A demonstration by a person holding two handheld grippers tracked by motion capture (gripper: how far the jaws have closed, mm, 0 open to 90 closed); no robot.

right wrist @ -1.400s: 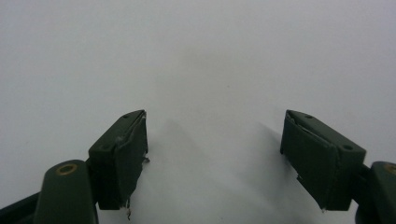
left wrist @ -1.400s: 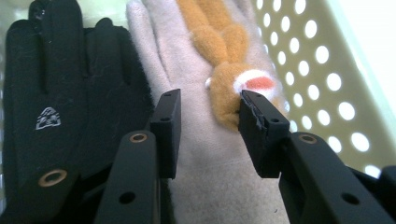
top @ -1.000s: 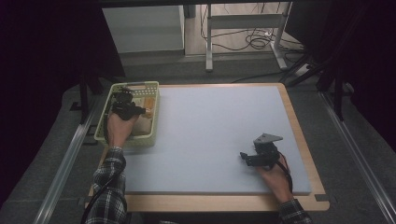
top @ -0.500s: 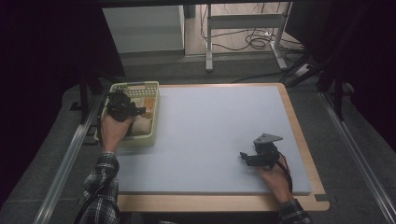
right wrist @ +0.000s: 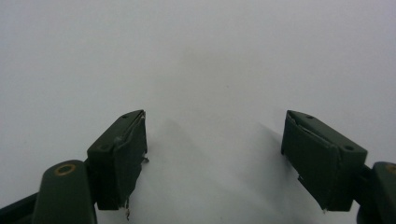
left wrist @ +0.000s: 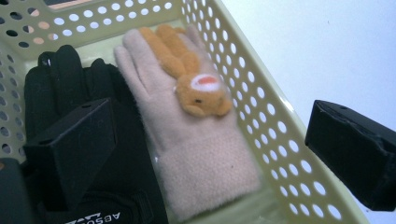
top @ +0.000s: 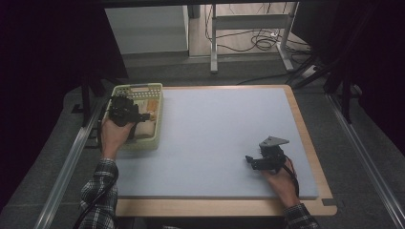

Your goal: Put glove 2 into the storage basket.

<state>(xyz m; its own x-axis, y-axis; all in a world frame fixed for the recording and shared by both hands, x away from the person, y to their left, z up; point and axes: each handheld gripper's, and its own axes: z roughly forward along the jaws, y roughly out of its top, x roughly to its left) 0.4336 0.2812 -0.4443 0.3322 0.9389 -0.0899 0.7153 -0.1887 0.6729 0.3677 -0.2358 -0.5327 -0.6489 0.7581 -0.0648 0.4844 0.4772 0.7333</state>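
The left tongs (top: 125, 111) hang over the pale green basket (top: 156, 125) at the left edge of the bench (top: 219, 124). The right tongs (top: 252, 161) rest on the bench, well apart.

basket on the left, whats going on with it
A person's left gripper hovers over the pale yellow basket, its jaws having just been opening and now wide, clamping nothing. Below them a beige glove with an orange plush animal on it lies flat beside a black glove. The right gripper rests open over the bare grey mat.
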